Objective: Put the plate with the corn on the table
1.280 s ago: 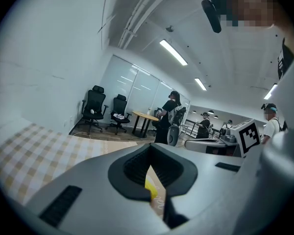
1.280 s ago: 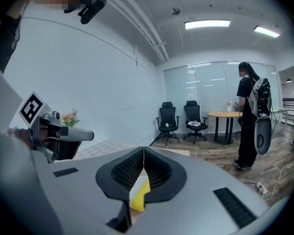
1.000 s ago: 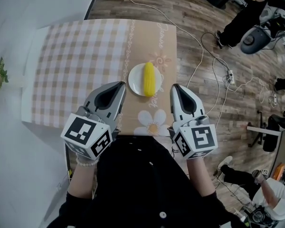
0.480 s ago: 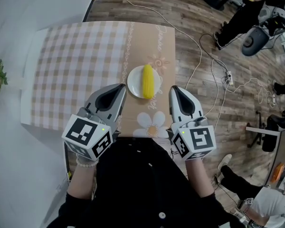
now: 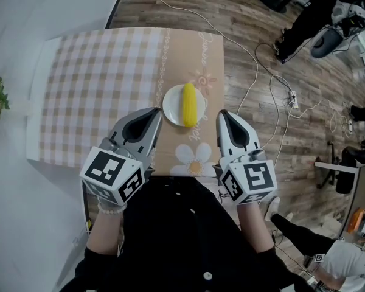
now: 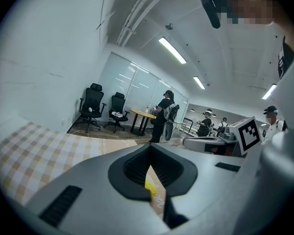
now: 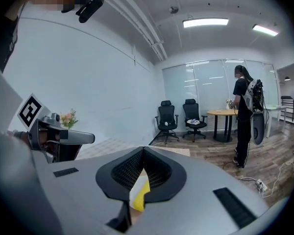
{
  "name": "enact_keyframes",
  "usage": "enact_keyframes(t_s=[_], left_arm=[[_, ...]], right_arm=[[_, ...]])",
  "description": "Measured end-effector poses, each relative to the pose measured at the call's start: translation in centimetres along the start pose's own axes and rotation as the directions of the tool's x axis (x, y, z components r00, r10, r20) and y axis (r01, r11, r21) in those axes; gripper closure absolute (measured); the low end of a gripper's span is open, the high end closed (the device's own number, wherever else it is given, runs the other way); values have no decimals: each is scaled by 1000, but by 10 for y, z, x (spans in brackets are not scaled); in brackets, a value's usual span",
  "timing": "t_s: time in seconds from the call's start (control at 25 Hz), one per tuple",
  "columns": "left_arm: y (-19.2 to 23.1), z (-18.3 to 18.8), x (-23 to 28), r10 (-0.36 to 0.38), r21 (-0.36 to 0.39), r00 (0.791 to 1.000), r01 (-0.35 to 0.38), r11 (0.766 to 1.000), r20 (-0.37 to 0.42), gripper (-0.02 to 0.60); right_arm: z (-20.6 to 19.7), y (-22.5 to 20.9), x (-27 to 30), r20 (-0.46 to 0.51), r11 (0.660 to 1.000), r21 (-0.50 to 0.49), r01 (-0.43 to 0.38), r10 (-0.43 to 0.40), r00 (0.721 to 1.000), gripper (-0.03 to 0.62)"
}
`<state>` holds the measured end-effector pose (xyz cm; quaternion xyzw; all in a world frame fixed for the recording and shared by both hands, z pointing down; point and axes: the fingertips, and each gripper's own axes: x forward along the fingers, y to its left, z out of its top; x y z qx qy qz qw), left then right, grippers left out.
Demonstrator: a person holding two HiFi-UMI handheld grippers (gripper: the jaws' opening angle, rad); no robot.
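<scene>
Left gripper (image 5: 157,111), right gripper (image 5: 222,113), plate (image 5: 170,106) just ahead between

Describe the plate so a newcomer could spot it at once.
Look at the table with the checked cloth. On its tan, flower-printed strip sits a round white plate. It is the only dish there, holding a yellow corn cob.

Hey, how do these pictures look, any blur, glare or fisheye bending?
Head view: sharp and evenly lit, mild wide-angle bending near the edges. Left gripper view: strong fisheye, dark corners, ceiling lights blown out white, near jaws soft. Right gripper view: same round vignette; the corn glimpsed past the jaws is blurred.
</scene>
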<state>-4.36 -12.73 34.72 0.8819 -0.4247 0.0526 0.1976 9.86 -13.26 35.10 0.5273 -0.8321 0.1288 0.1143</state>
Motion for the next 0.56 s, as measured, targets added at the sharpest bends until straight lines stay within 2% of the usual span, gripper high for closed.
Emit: enact_keyframes(t_s=[0.56], left_arm=[[-1, -3, 3, -4, 4, 1000, 4, 1000, -13, 569]], right_arm=[[-1, 1, 2, -14, 1000, -7, -9, 9, 1000, 554]])
